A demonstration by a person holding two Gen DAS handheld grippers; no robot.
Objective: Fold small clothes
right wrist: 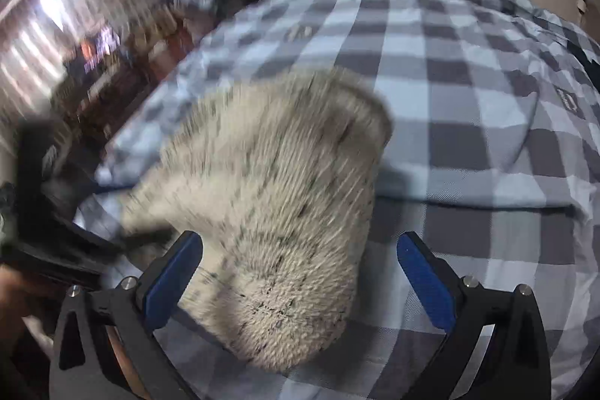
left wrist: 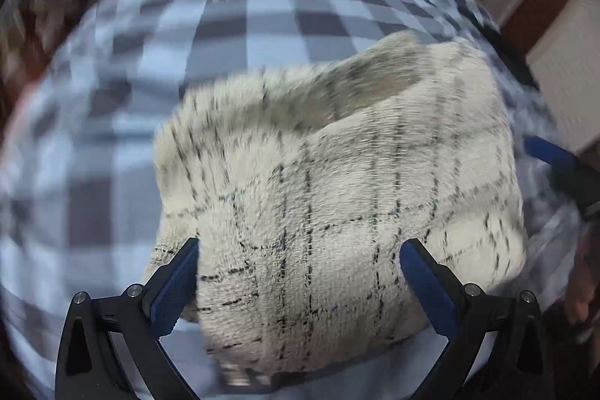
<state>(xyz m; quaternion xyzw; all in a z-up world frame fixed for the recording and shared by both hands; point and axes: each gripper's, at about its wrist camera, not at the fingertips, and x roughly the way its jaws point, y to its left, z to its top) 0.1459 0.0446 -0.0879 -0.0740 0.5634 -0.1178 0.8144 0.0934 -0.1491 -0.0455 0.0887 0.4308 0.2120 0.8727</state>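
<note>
Both jaws spread wide, gripping nothing: left gripper [left wrist: 299,252] and right gripper [right wrist: 300,246] flanking folded cream fleece garment with thin dark check lines [left wrist: 337,197], lying on grey-and-white checked bedcover [left wrist: 240,25]; apparently released so the fold settles flat.

The small garment [left wrist: 337,212] is thick, fuzzy cream fleece crossed by thin dark lines, its pile rough and matt. The bed cover [left wrist: 262,25] beneath is smooth woven cloth in grey and white checks. Each claw [left wrist: 300,272] [right wrist: 300,265] has matt black plastic arms, textured blue pads [right wrist: 423,283] and shiny metal screws.
</note>
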